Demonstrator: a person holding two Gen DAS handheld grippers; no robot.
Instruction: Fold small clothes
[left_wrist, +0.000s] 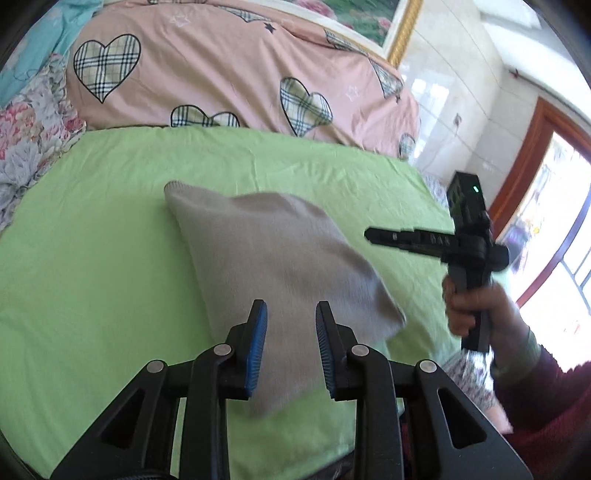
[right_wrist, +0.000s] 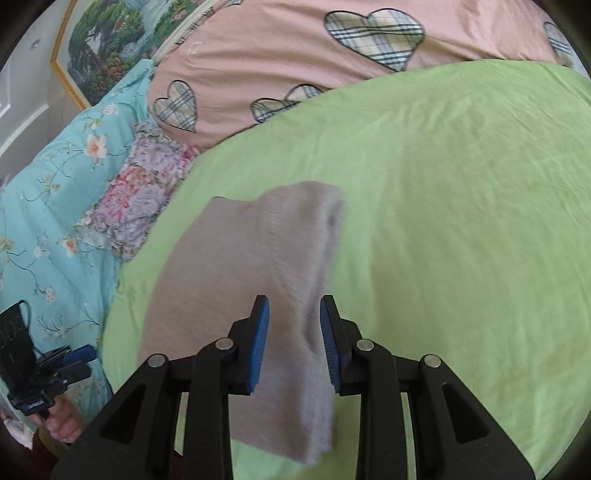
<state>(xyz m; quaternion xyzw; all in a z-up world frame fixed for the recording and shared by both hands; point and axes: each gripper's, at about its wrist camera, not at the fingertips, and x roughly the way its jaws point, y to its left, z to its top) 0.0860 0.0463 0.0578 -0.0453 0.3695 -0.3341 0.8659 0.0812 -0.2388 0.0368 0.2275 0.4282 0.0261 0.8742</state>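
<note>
A gray cloth (left_wrist: 273, 266) lies on the green sheet (left_wrist: 92, 240) of the bed, folded into a rough rectangle. It sits toward the near edge of the bed, with one corner pointing toward the far side and its nearest corner reaching almost to the near edge.

The left tongs (left_wrist: 291, 332) are spread apart above the near part of the cloth, blue pads facing each other, nothing between them. The right tongs (right_wrist: 294, 332) are also spread, poised over the cloth (right_wrist: 255, 295) with nothing pinched. In the left wrist view the right tongs (left_wrist: 373, 234) show side-on above the right side of the bed, gripped by a hand (left_wrist: 476, 310) in a dark red sleeve, their tips just past the cloth's right edge.

Bare green sheet stretches wide to the left of the cloth and toward the far side, and in the right wrist view a large bare stretch (right_wrist: 461, 221) runs off to the right. Along the far edge of the sheet a pink quilt with plaid hearts (left_wrist: 229, 70) is piled up. At the far left corner lie a flowered cloth (left_wrist: 29, 140) and a light blue flowered quilt (right_wrist: 55, 192). A gold-framed picture (right_wrist: 107, 48) hangs on the wall behind.
</note>
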